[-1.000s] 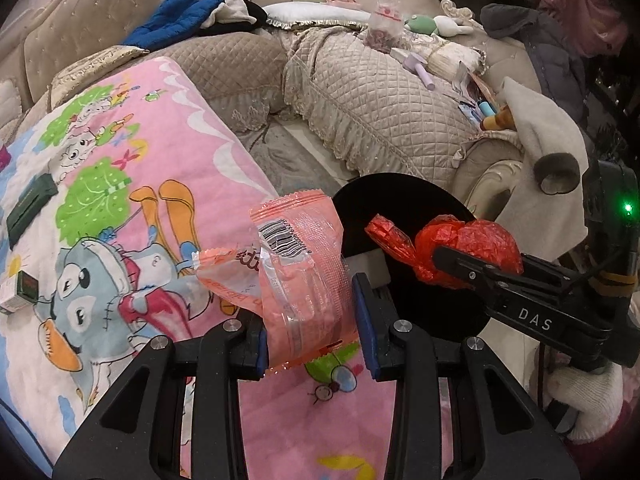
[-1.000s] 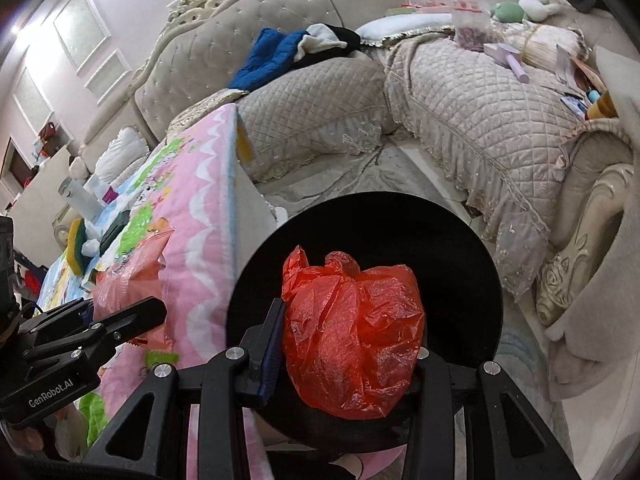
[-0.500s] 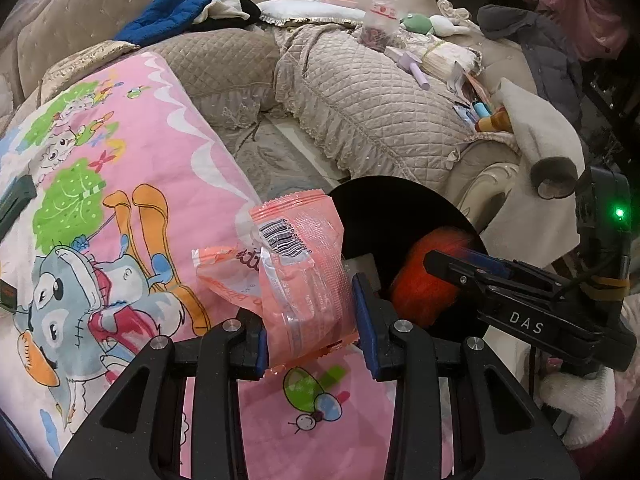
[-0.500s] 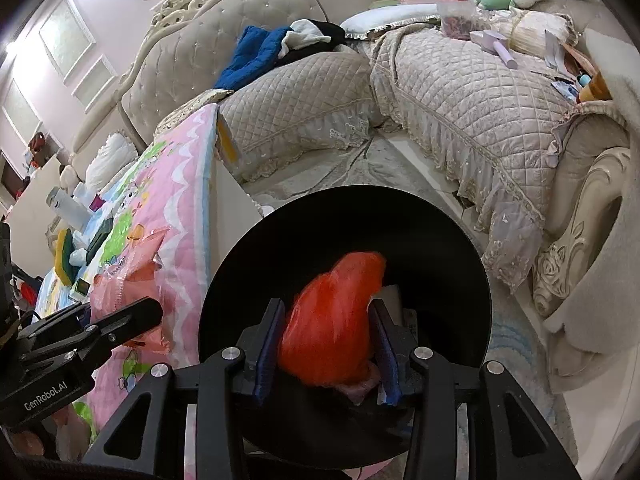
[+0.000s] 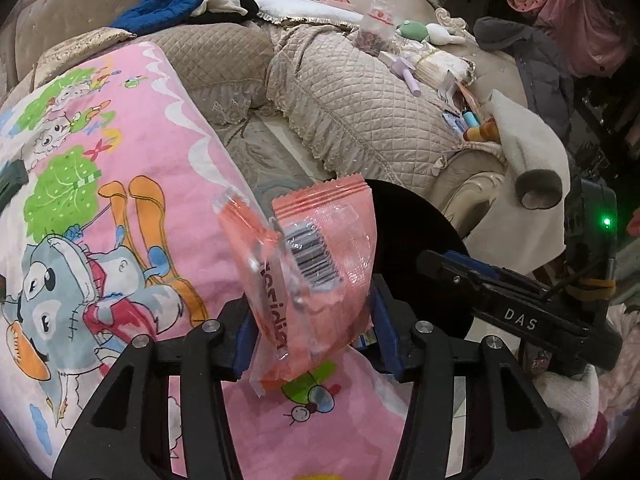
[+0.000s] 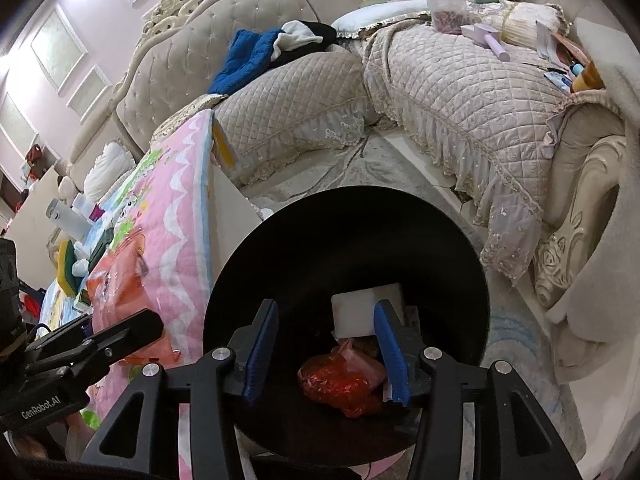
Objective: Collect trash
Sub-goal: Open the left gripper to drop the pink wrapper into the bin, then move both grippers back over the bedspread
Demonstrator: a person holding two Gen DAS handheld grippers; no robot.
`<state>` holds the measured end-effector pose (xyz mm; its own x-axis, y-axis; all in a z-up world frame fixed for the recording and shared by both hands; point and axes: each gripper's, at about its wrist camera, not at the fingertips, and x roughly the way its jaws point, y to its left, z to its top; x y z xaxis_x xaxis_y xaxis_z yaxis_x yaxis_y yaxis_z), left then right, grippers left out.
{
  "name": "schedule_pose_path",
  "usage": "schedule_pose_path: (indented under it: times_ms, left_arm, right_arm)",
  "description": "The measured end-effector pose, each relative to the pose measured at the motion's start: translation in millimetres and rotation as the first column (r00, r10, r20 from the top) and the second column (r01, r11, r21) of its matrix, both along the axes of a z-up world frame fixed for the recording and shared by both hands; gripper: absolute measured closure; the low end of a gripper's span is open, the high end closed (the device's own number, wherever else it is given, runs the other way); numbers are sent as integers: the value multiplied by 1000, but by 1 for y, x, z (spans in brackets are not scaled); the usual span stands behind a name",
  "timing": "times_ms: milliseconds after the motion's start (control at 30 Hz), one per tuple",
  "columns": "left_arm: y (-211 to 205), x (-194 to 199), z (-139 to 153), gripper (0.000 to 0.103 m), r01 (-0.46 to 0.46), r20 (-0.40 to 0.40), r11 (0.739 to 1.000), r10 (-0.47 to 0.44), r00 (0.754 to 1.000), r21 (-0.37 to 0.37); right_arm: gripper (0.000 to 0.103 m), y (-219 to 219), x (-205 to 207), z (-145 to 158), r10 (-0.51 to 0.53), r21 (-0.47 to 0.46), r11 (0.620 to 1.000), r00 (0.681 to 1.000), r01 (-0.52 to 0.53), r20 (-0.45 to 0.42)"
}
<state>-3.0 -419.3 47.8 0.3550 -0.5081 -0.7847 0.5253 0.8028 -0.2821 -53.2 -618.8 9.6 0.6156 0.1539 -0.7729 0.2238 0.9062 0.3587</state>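
Note:
My left gripper (image 5: pixel 312 336) is shut on a pink snack wrapper (image 5: pixel 316 276) with a barcode, held above the pink cartoon blanket (image 5: pixel 120 208) near the black trash bin (image 5: pixel 416 236). My right gripper (image 6: pixel 324 348) is open and empty over the mouth of the bin (image 6: pixel 280 264). A crumpled red plastic bag (image 6: pixel 340 384) lies at the bin's bottom beside a white piece (image 6: pixel 360 308) and other scraps. The left gripper and wrapper (image 6: pixel 116 288) also show at the left of the right wrist view.
A beige quilted sofa (image 6: pixel 460 92) wraps around the back and right, strewn with a blue garment (image 6: pixel 248 56), toys and small items. A bottle and clutter (image 6: pixel 68 224) sit at the blanket's far end. A patterned rug (image 5: pixel 264 152) covers the floor.
My right gripper opened and the red bag dropped from it into the bin. My left gripper moved toward the bin with the wrapper.

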Motion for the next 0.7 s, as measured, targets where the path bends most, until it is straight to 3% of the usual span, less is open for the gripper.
schedule_pose_path:
  times_ms: [300, 533, 700]
  left_arm:
    - [10, -3, 11, 48, 22, -14, 996, -23, 1000, -81]
    - [19, -9, 17, 48, 7, 21, 999, -6, 1000, -54]
    - [40, -13, 21, 47, -37, 76, 999, 36, 996, 5]
  right_arm:
    - [53, 0, -5, 14, -16, -10, 1000, 1000, 17, 26]
    - [52, 6, -6, 23, -4, -25, 1000, 999, 5, 38]
    - [51, 19, -2, 19, 24, -16, 1000, 999, -24, 28]
